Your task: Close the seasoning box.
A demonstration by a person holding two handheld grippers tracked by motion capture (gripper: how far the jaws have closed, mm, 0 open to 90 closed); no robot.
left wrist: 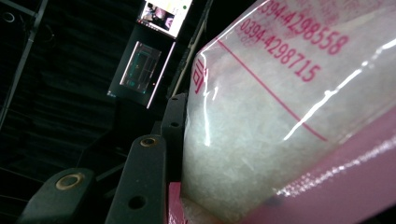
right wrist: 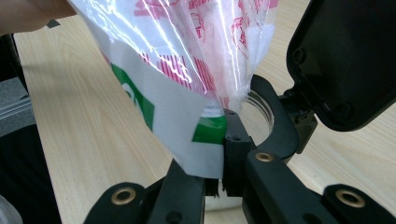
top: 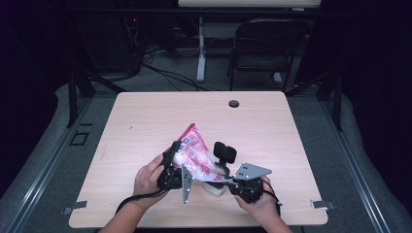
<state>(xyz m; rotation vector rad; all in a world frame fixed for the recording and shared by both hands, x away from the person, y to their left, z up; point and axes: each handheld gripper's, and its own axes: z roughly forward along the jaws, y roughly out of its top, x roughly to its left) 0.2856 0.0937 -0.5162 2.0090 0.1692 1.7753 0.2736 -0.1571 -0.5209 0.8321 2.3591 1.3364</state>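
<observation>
- The plastic bag [top: 194, 151] of white grains, clear with pink print, hangs tilted above the near middle of the wooden table [top: 145, 121], its upper end toward the table's far side and its lower end slanting down to the right
- In the left gripper view the bag [left wrist: 289, 121] shows white grains behind pink digits and a pink band
- The left gripper [top: 171, 165] is clamped on the bag's body, one black jaw pressed flat against its side, held by the left hand [top: 148, 180]
- The bag's lower corner [right wrist: 196, 140], white with green patches, is pinched between the closed jaws of the right gripper [right wrist: 223, 179]
- Just below that corner stands a clear glass jar [right wrist: 259, 109], its rim right behind the jaws; in the high view the jar [top: 214, 188] sits between the two hands
- The right hand [top: 260, 199] holds its gripper [top: 223, 182] near the table's front edge
- Behind the table a folding chair [top: 265, 48] stands on the grey floor
</observation>
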